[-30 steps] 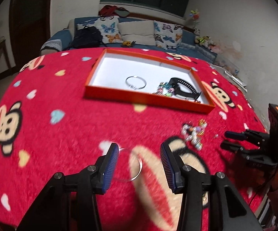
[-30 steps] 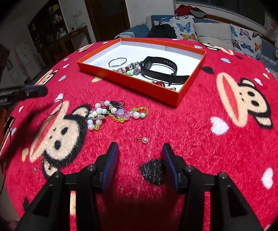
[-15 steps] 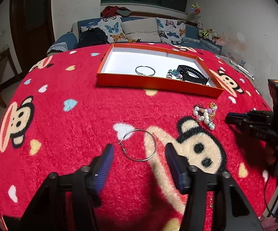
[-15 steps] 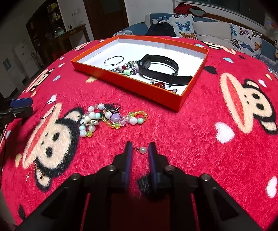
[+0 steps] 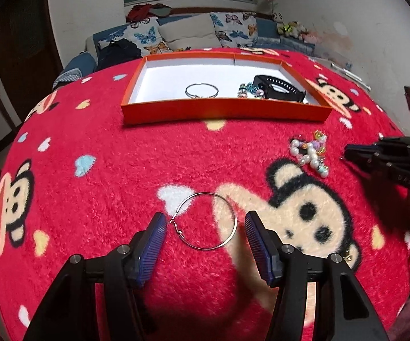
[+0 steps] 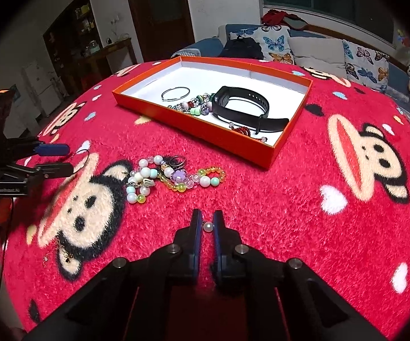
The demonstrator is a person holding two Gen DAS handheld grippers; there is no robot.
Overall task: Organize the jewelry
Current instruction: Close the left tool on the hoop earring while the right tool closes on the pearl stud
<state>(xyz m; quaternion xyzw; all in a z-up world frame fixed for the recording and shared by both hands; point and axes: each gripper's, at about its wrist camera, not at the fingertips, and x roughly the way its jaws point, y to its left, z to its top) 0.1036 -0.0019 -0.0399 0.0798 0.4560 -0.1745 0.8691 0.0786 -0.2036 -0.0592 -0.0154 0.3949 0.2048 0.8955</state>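
An orange tray with a white floor holds a silver bangle, a bead bracelet and a black wristband. A thin silver hoop lies on the red blanket between the fingers of my open left gripper. My right gripper is shut on a small pearl earring at blanket level. A pile of bead bracelets and a ring lies between the tray and the grippers.
The table is covered by a red plush blanket with monkey faces. A sofa with butterfly cushions stands behind it. A small gold trinket lies on the blanket near the left edge in the right wrist view.
The right gripper's fingers have closed on the pearl earring. The left gripper has come back over the hoop, which now lies between its open fingers.
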